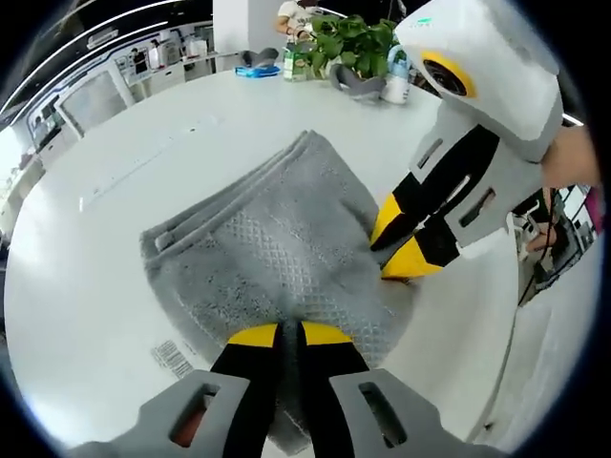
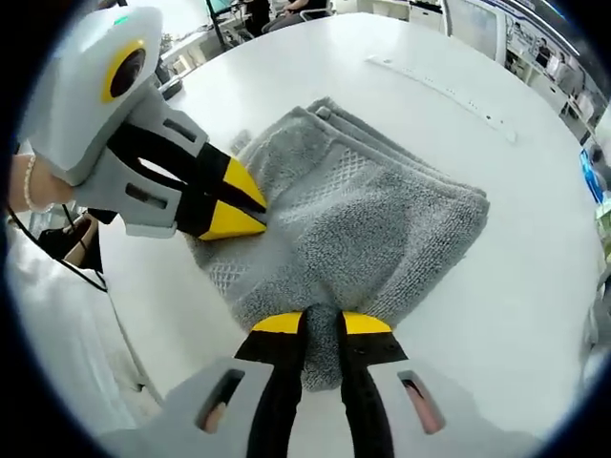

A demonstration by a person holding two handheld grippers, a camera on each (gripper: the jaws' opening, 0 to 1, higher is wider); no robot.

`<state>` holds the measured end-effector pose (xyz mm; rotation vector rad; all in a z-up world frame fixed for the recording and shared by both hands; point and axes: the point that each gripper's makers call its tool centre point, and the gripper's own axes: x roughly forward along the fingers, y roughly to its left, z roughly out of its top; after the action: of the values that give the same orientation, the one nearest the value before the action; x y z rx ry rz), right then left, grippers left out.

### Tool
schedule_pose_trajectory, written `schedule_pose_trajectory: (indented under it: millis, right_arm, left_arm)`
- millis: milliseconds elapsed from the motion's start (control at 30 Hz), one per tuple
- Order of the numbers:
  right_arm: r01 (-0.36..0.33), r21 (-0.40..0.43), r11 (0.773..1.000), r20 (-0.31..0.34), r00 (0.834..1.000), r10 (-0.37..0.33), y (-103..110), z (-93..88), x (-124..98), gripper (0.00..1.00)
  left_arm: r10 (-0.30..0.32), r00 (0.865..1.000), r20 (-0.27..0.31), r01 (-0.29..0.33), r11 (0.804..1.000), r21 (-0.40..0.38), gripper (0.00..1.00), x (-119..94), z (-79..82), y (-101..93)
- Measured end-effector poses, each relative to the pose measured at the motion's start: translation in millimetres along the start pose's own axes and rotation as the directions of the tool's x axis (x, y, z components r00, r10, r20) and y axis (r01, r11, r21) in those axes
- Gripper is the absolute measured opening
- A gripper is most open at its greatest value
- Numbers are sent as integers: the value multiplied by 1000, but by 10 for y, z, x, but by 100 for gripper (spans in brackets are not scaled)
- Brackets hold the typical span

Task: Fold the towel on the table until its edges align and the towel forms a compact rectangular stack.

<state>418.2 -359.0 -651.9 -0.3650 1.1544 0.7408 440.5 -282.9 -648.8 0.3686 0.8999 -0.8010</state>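
The left gripper (image 1: 289, 334), its yellow-tipped jaws nearly closed, pinches the near edge of a grey towel (image 1: 277, 248) on a white table (image 1: 86, 286), while the right gripper (image 2: 323, 324) clamps a fold of the same towel in equally narrow jaws at an adjoining side. The towel lies near the middle of the table, already doubled into a thick, roughly rectangular bundle with stacked layers showing along one side. In the left gripper view, a potted plant (image 1: 353, 43) and bottles stand at the far edge, well apart from the work. The step in hand looks like a last fold or a squaring-up. To do it well, both grips should probably lift together, carry the held edge evenly over to the far one, and set it down flat so the layers do not slide or bunch.
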Motion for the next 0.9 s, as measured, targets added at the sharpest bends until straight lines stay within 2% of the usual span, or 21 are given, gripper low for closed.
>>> schedule_pose_trajectory:
  millis: [367, 900]
  right_arm:
    - [6, 51, 999, 31, 999, -7, -262, 168, 39, 11]
    - [60, 114, 992, 73, 995, -68, -604, 442, 110, 10]
  left_arm:
    - [27, 998, 63, -25, 999, -30, 7, 125, 206, 194]
    - [87, 990, 108, -84, 996, -31, 6, 311, 492, 482]
